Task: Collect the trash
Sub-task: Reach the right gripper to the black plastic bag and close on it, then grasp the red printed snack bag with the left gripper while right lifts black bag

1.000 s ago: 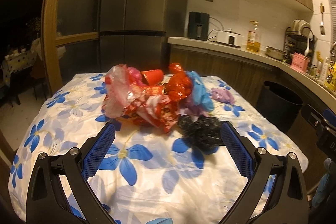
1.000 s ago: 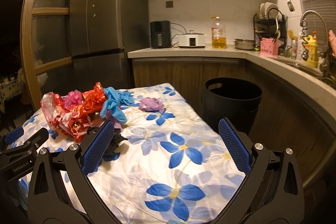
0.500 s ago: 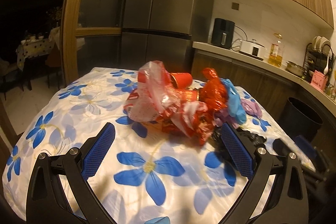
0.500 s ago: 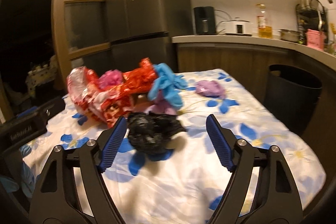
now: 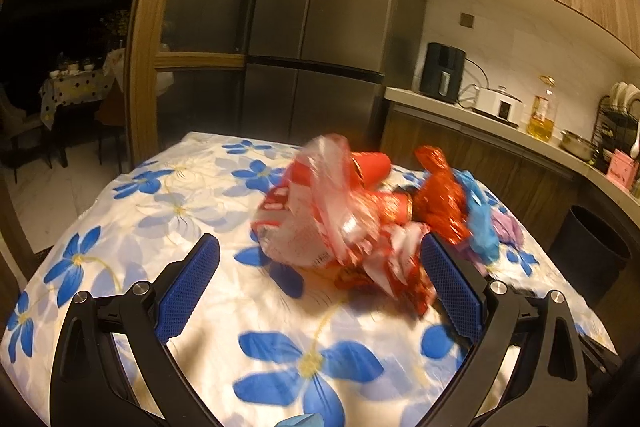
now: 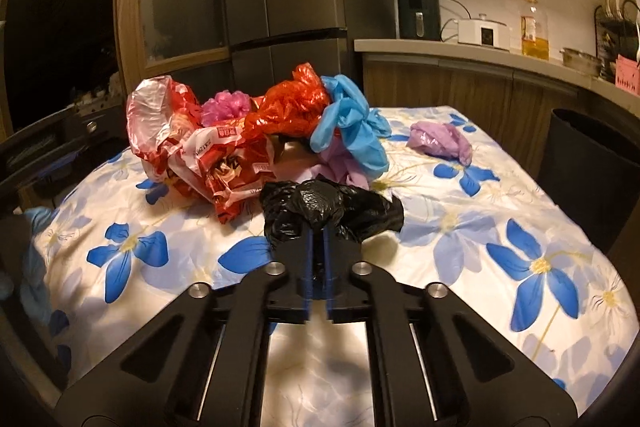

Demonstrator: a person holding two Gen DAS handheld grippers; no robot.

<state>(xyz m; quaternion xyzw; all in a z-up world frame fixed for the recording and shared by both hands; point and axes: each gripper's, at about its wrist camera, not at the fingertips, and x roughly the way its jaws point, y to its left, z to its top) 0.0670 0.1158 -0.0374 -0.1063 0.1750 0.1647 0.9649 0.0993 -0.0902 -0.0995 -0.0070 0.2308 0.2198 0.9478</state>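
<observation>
A kitchen table under a blue-flowered cloth, heaped with plastic rubbish. The right gripper has its two blue-padded jaws pressed together on a crumpled black bag, which bunches up just ahead of the fingertips and rests on the cloth. Directly beyond that bag lies the main heap: a red and white printed bag ahead and to the left, a pink wad behind it, a shiny red bag at the far centre and a blue glove ahead and slightly right, draped over pale purple plastic. A separate purple bag sits apart from the heap, farther ahead on the right. A black bin stands off the table's edge at far right.

The left gripper hangs over the cloth with its jaws spread wide and nothing between the pads. The blurred red and white bag lies just ahead between the line of the two fingers, nearer the right one, with a red cup on its side behind it. The shiny red bag and blue glove lie ahead to the right, and the bin beyond them at far right. A steel fridge and a countertop carrying appliances close the background
</observation>
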